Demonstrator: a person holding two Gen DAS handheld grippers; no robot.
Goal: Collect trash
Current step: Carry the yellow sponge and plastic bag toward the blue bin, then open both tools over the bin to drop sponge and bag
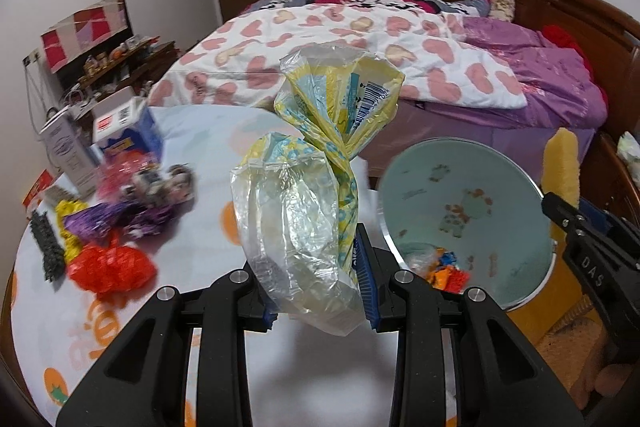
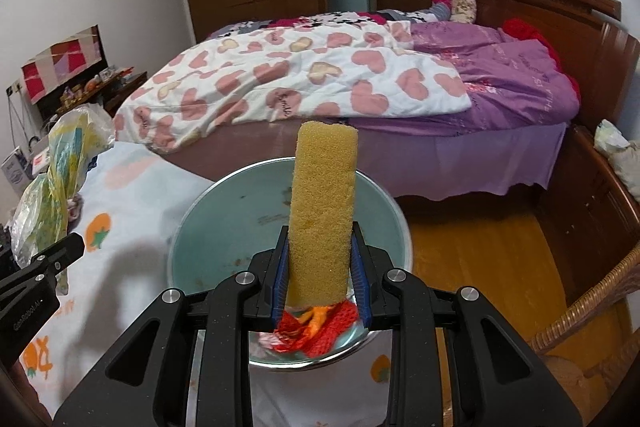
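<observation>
The yellow sponge (image 2: 322,215) stands upright between the blue pads of the right gripper (image 2: 320,267), whose jaws are narrowed and pressed against its sides; in the right wrist view it hangs over the pale green basin (image 2: 208,227), which fills the middle of that frame and already has red and orange scraps (image 2: 316,331) lying at its six o'clock edge. The crumpled clear and yellow plastic bag (image 1: 316,187) is pinched the same way in the left gripper (image 1: 320,275), the jaws drawn in tight on its lower folds, and in the left wrist view it sits at centre with the basin at about three to four o'clock, so it is beside the basin and not yet over it. The step in hand looks like carrying both pieces to the basin; the next move would call for bringing the bag across over the rim, then letting the jaws spread so each piece drops inside. More litter (image 1: 108,235) waits on the printed tablecloth (image 1: 200,307) at nine o'clock of the left view, red, purple and yellow wrappers among boxes, all smeared by blur so that single items are hard to tell apart. The sponge hides part of the basin's floor, and the bag's foot is buried between the pads.
</observation>
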